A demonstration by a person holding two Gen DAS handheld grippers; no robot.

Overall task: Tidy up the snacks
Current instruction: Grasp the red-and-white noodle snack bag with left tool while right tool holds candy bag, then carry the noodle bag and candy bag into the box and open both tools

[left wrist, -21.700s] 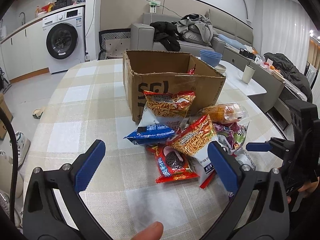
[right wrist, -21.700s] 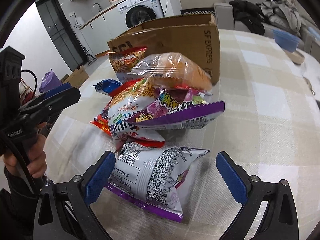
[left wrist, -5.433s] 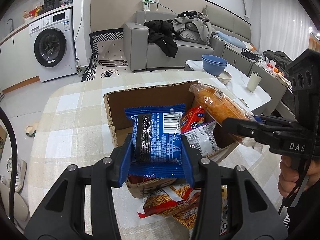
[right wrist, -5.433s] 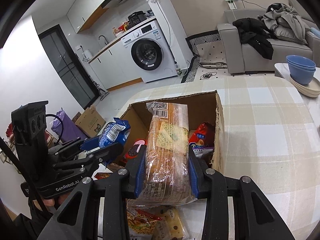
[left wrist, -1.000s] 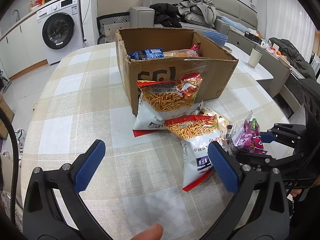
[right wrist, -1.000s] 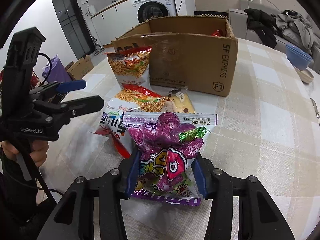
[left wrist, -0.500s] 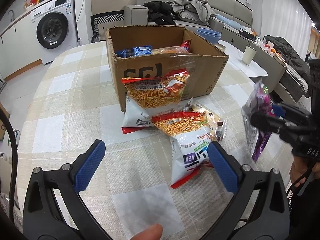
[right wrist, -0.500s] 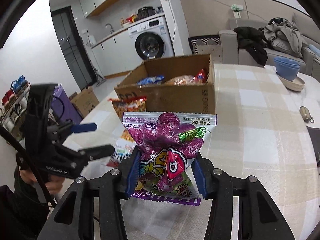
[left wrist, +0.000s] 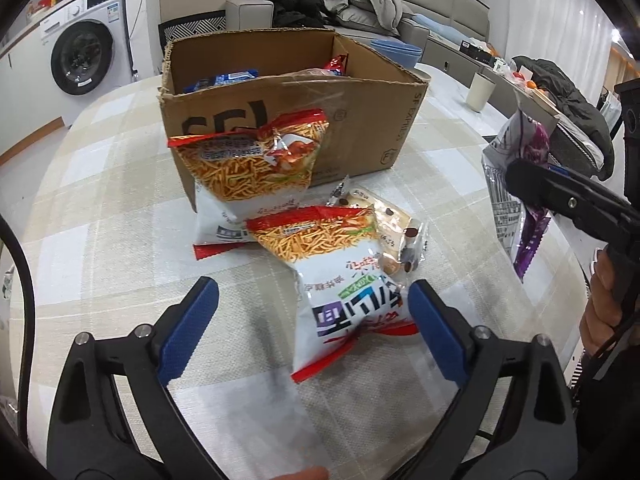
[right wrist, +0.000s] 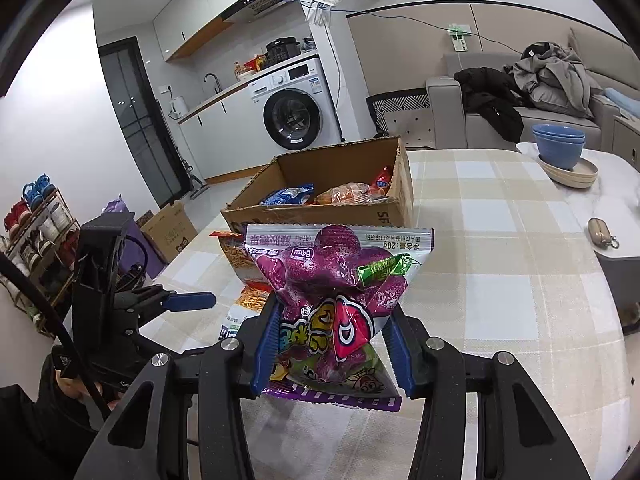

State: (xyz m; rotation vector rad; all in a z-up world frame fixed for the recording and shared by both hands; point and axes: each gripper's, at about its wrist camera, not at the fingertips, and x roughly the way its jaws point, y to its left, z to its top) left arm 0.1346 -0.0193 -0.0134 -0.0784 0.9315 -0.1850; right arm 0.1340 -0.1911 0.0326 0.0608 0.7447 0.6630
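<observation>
A brown cardboard box stands on the checked table with several snack packs inside. My right gripper is shut on a purple snack bag, held up in the air short of the box. My left gripper hangs low over the table and its jaws are closing around a red-and-white noodle snack bag that lies between them; the right pad is next to the bag's edge, the left pad stands apart. A second noodle snack bag leans on the box front. A clear cookie pack lies beside them.
The checked tablecloth spreads left and right of the box. A white side table with blue bowls and a cup stands beyond the table's right edge. A washing machine and a sofa are behind.
My left gripper has come closer to the front noodle bag and its jaws have narrowed around it. My right gripper has lifted the purple bag off the table to above the box's rim.
</observation>
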